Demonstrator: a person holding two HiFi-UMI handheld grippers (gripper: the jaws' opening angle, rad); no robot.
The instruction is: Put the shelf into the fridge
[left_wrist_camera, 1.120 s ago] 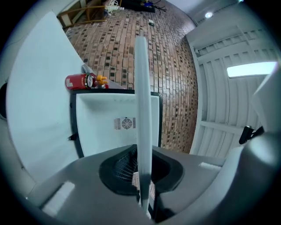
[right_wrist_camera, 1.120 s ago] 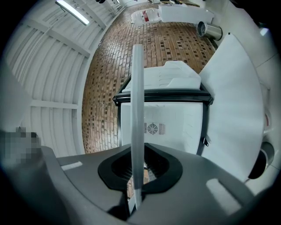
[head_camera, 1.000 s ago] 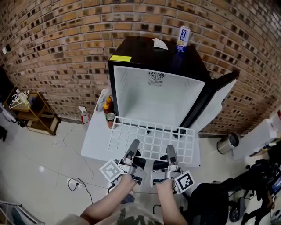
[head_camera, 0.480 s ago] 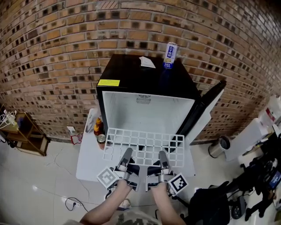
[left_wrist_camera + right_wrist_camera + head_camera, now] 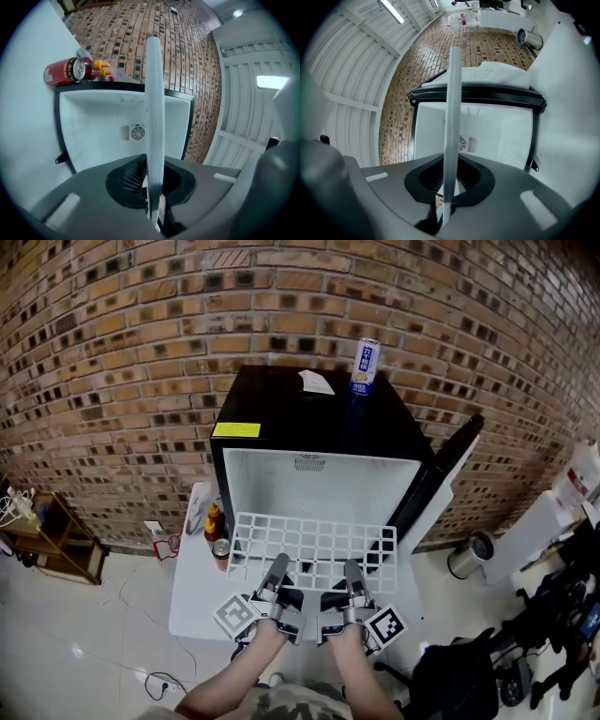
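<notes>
— Where's the shelf (image 5: pixel 314 545)?
— Lying flat before the open fridge (image 5: pixel 281 409), toward 12 o'clock from both grippers
— And the jaws?
— The left gripper (image 5: pixel 278 568) is clenched on its near edge; the right gripper (image 5: pixel 352 570), at its 3 o'clock, grips the same edge

2 hand-held tools, left gripper (image 5: pixel 278 567) and right gripper (image 5: pixel 352 569), each with slim grey jaws on a dark body, white marker cube (image 5: pixel 236 616) with black squares at each base, short-sleeved, mottled green-brown garment (image 5: pixel 295 705)
</notes>
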